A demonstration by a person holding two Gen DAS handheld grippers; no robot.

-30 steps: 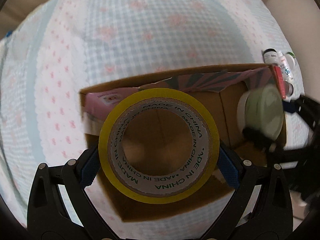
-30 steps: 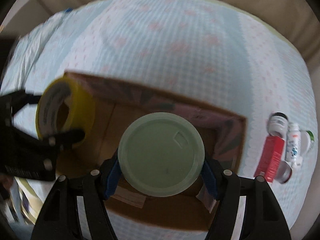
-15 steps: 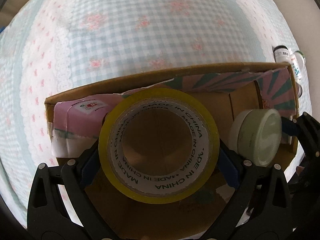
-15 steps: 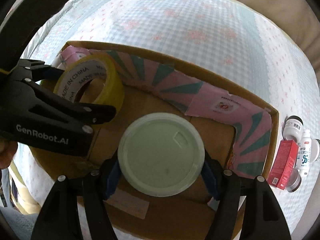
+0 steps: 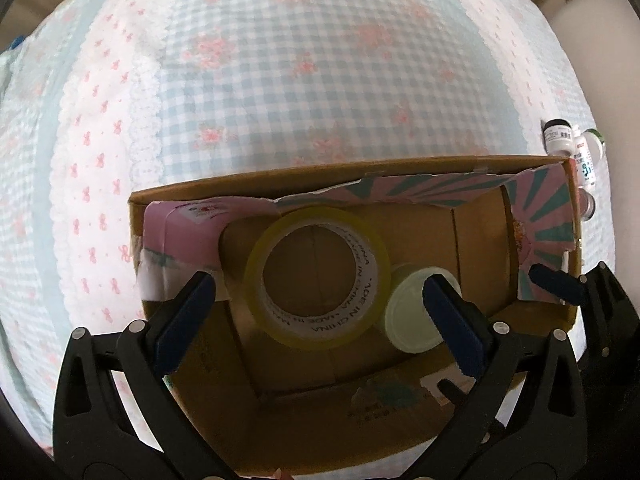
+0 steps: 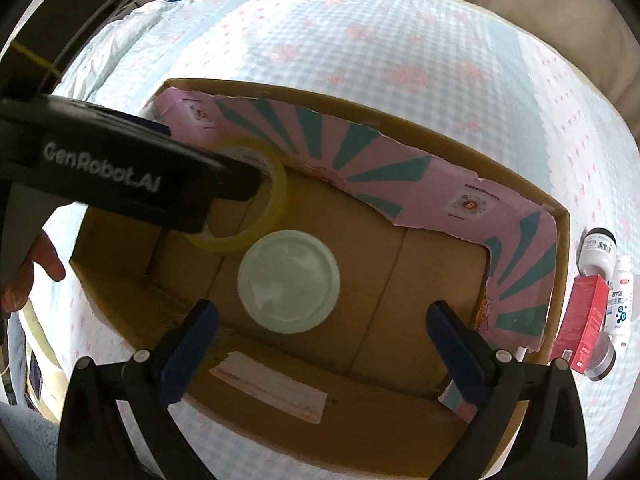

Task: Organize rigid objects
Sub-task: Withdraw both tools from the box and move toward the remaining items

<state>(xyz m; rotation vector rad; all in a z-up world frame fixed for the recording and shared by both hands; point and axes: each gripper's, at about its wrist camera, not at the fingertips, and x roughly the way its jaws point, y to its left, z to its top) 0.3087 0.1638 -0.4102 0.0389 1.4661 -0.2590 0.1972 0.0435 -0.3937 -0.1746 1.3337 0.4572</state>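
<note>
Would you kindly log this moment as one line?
left tongs: open | right tongs: just opened | tape roll, pale lid: in cardboard box, released

Left gripper (image 5: pixel 320 304): two matte black plastic arms, open-framed with triangular cutouts, each tipped by a dark blue ribbed pad (image 5: pixel 182 320). Round silver screw heads (image 5: pixel 500 327) sit on the arms just behind the pads.

Right gripper (image 6: pixel 322 340): same build, black arms, blue pads (image 6: pixel 454 344), silver screws.

From the right wrist view, the left gripper's black side panel carries white lettering "GenRobot.AI" (image 6: pixel 102 168). A bare fingertip (image 6: pixel 50 262) shows below that panel.
</note>
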